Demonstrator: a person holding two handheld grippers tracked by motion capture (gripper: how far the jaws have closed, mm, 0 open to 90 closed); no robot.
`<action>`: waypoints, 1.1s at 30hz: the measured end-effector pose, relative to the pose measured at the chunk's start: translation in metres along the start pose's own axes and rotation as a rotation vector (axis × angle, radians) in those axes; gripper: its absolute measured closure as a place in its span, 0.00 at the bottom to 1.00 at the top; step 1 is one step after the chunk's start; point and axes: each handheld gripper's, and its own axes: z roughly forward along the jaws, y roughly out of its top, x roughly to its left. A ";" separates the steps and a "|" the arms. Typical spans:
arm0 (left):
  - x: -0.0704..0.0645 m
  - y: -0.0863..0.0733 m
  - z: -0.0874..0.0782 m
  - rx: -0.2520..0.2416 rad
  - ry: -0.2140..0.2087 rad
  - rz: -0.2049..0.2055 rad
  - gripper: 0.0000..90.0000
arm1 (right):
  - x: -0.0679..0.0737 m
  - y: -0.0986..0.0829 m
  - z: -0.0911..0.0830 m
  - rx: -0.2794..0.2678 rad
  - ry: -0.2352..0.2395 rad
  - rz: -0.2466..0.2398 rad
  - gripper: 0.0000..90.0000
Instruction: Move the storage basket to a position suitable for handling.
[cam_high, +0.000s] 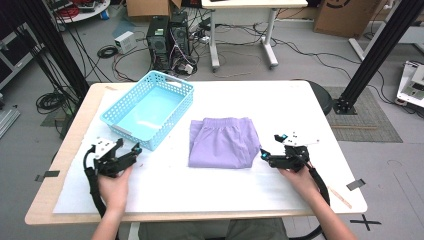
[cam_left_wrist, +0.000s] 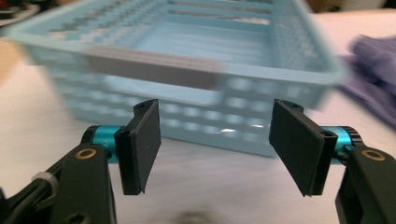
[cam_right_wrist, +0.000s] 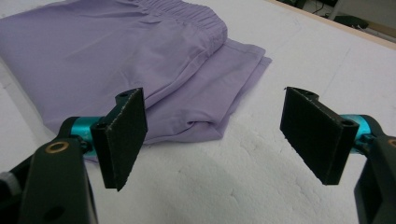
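High view: folded lilac fabric shorts with an elastic waistband (cam_high: 223, 142) lie flat mid-tabletop (cam_high: 280, 105), just right of the light blue perforated plastic basket (cam_high: 150, 107), not touching it. Your left hand-held gripper (cam_high: 129, 148) sits off the basket's near corner, jaws spread, nothing between them. Your right hand-held gripper (cam_high: 268, 148) sits just beside the shorts' right edge, jaws spread wide, holding nothing. Left gripper view: basket wall (cam_left_wrist: 201, 88) faces the jaws, blurred, shorts (cam_left_wrist: 373, 74) to its right. Right gripper view: shorts (cam_right_wrist: 116, 60) lie ahead of the open jaws, their folded corner between them.
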 end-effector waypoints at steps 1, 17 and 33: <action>-0.006 0.000 0.003 0.000 -0.016 0.002 0.37 | 0.000 0.000 0.000 0.000 0.001 -0.002 0.26; -0.025 0.007 0.026 0.027 0.061 0.036 0.28 | 0.002 0.001 0.003 0.013 0.020 -0.007 0.26; 0.004 0.006 0.022 0.010 0.125 -0.024 0.37 | 0.005 0.027 0.009 -0.040 0.049 -0.003 0.27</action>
